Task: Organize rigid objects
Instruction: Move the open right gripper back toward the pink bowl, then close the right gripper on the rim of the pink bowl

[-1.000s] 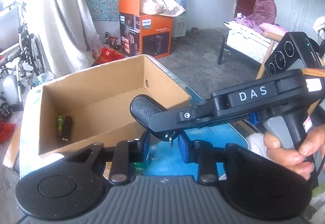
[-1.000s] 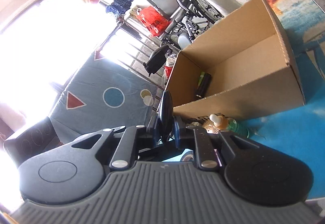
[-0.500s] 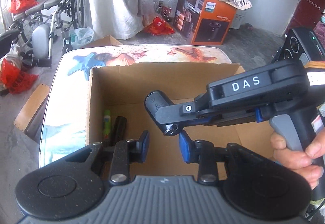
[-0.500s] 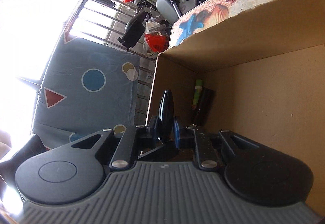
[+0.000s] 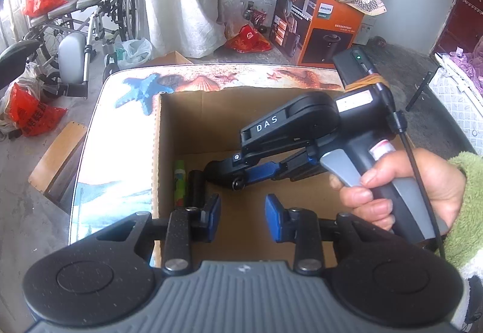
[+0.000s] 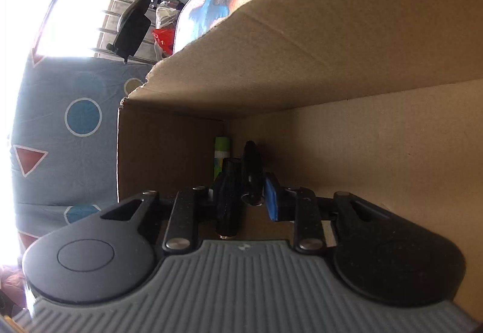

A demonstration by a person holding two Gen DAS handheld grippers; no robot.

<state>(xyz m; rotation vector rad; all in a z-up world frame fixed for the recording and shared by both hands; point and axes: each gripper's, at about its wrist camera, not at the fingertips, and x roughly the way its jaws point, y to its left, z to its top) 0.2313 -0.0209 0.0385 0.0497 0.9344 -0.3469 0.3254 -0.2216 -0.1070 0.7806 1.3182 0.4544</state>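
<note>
The open brown cardboard box point(image 5: 193, 121) sat on the table with a seashell-and-starfish printed top point(image 5: 126, 109), its far wall near the table's far edge. Along the box's left wall lay 2 things side by side: a green cylindrical tube point(image 5: 179, 179) against the wall and a black cylinder point(image 5: 194, 185) just beside it. The left gripper point(image 5: 242, 209) hung over the near edge of the box, its blue-padded jaws spread with nothing between them. The right gripper point(image 6: 246, 194), held in a hand point(image 5: 401, 185) with a green fleece cuff, reached down into the box toward the left wall. Its jaws were parted, and a black rounded key-fob-like object point(image 6: 252, 169) with a small metal ring stood between them beside the black cylinder; whether either pad touched it could not be told.
</note>
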